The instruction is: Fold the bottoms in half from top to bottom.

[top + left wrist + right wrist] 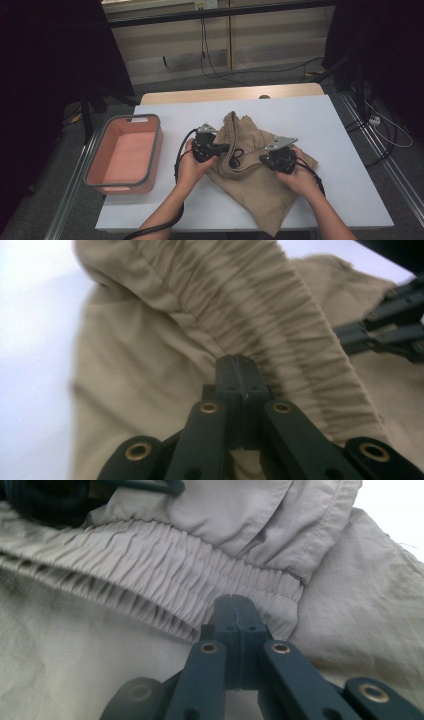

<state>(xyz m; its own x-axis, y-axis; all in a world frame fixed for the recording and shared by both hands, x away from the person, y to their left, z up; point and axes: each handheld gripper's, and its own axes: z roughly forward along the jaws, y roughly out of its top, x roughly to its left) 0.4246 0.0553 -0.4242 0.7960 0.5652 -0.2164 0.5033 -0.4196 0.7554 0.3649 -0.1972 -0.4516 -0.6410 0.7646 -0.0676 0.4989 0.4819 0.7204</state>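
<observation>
A tan garment (250,185) with a gathered elastic waistband (280,315) lies crumpled on the white table (310,120). My left gripper (223,148) comes in from the left; its jaws (238,362) are pressed together on the edge of the waistband. My right gripper (263,159) sits at the garment's right side, and its jaws (233,602) are likewise shut on the waistband (150,565) where the band folds. The right gripper (390,325) also appears at the right edge of the left gripper view. Each gripper is held by a hand that comes in from the near edge.
A pink basin (155,145) with a grey rim stands on the table's left part, close to my left hand. Bare white tabletop lies behind and to the right of the garment. Cables run across the floor beyond the table.
</observation>
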